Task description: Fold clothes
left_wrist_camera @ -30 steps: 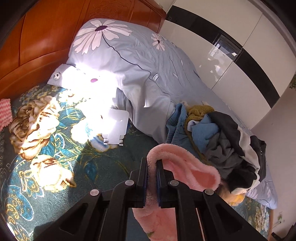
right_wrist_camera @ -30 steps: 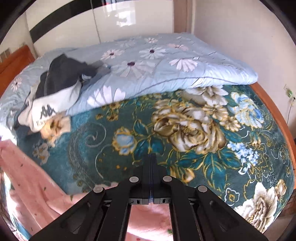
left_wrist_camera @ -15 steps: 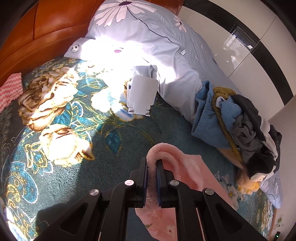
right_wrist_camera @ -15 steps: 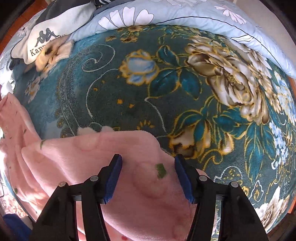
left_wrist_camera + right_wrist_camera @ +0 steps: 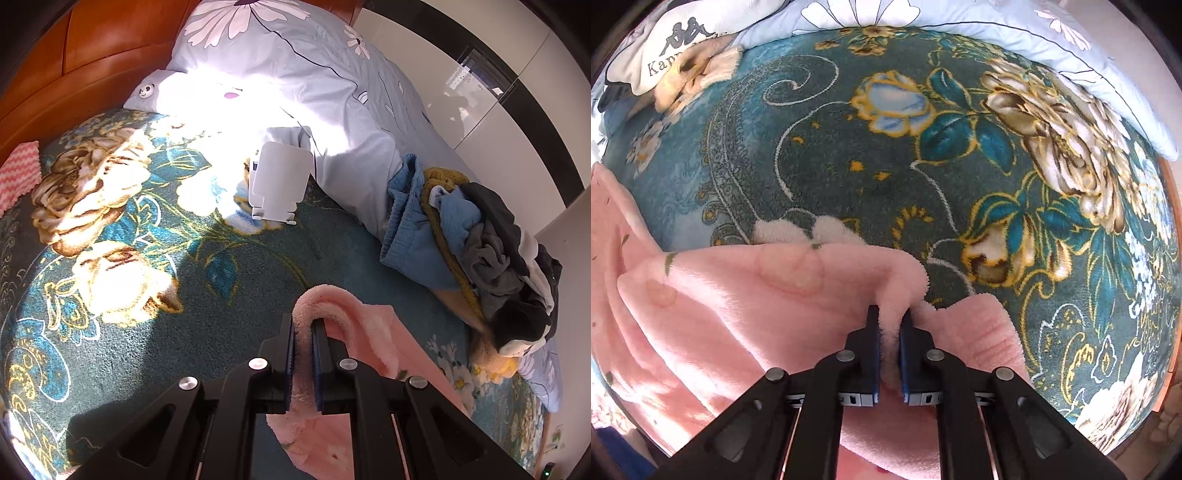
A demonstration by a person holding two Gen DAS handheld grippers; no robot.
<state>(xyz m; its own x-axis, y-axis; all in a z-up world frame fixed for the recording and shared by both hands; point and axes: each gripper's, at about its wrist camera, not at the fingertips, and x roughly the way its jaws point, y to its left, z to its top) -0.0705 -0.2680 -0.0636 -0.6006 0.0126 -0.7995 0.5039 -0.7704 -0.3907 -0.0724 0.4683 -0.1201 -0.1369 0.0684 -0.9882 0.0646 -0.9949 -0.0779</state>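
Pink fleece garment [image 5: 746,306] lying on floral blanket [image 5: 886,155], near side; being pinched at two edges for folding. Left gripper [image 5: 303,345] clamping a raised fold; right gripper [image 5: 889,325], jaws just closing, nipping bunched edge. Unfolded clothes pile [image 5: 480,251] waiting far right.

Open ground: teal floral plush blanket [image 5: 155,266] on the bed, bare from 9 to 12 o'clock of the left claw [image 5: 303,332] in the left wrist view.

Obstacles, left wrist view:
- white plastic stand [image 5: 279,181], upright, 12 o'clock.
- pale blue daisy-print quilt [image 5: 332,92], bunched, 12 to 1 o'clock.
- heap of blue, mustard, grey and black clothes [image 5: 476,251], 2 o'clock.
- orange wooden headboard [image 5: 92,48], 10 to 11 o'clock.

Right wrist view: blanket bare from 11 to 3 o'clock; pink fleece garment [image 5: 750,306] covers 8 to 10 o'clock.
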